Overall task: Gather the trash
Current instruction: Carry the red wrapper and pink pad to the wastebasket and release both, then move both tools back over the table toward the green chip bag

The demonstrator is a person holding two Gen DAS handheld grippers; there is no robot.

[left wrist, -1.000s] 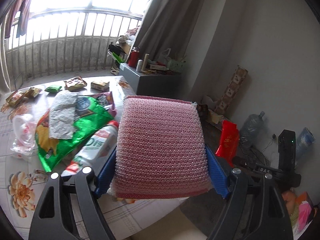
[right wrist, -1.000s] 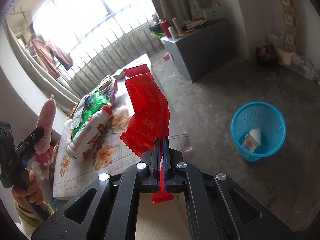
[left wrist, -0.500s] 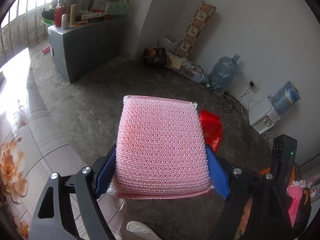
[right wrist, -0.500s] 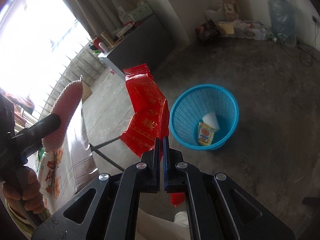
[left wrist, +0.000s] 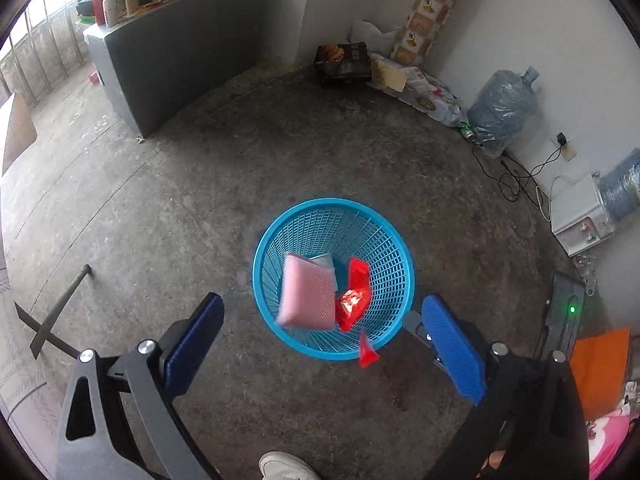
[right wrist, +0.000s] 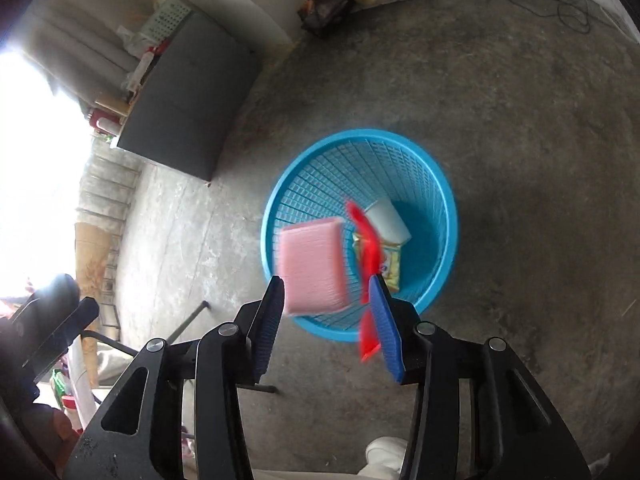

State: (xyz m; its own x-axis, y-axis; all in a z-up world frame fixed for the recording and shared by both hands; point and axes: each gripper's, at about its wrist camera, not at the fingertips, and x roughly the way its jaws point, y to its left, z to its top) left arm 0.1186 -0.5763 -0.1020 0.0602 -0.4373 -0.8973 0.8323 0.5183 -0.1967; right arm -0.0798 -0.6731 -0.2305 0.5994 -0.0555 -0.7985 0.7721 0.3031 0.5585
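A blue mesh basket (left wrist: 384, 248) stands on the concrete floor, directly below both grippers. My left gripper (left wrist: 322, 346) hovers over its near rim, jaws opening wide with nothing between the pads. A pink sponge (left wrist: 308, 292) is falling, blurred, into the basket beside a red wrapper (left wrist: 354, 296). In the right wrist view my right gripper (right wrist: 326, 284) is opening above the basket (right wrist: 320, 184). The pink sponge (right wrist: 312, 266) drops just beyond its fingers. The red wrapper (right wrist: 366, 264) slips loose along the right pad. A white cup (right wrist: 388, 220) and a yellow packet (right wrist: 390, 260) lie inside.
A grey cabinet (left wrist: 172, 60) with bottles stands at the back left. Water jugs (left wrist: 502, 112), cables and a white box (left wrist: 580, 216) line the right wall. A table's metal foot (left wrist: 48, 320) lies at the left. A white shoe (left wrist: 284, 466) shows at the bottom edge.
Both grippers swung away from the table and tipped down over the basket. The left one let go of the pink sponge, the right one of the red wrapper; both are dropping in.
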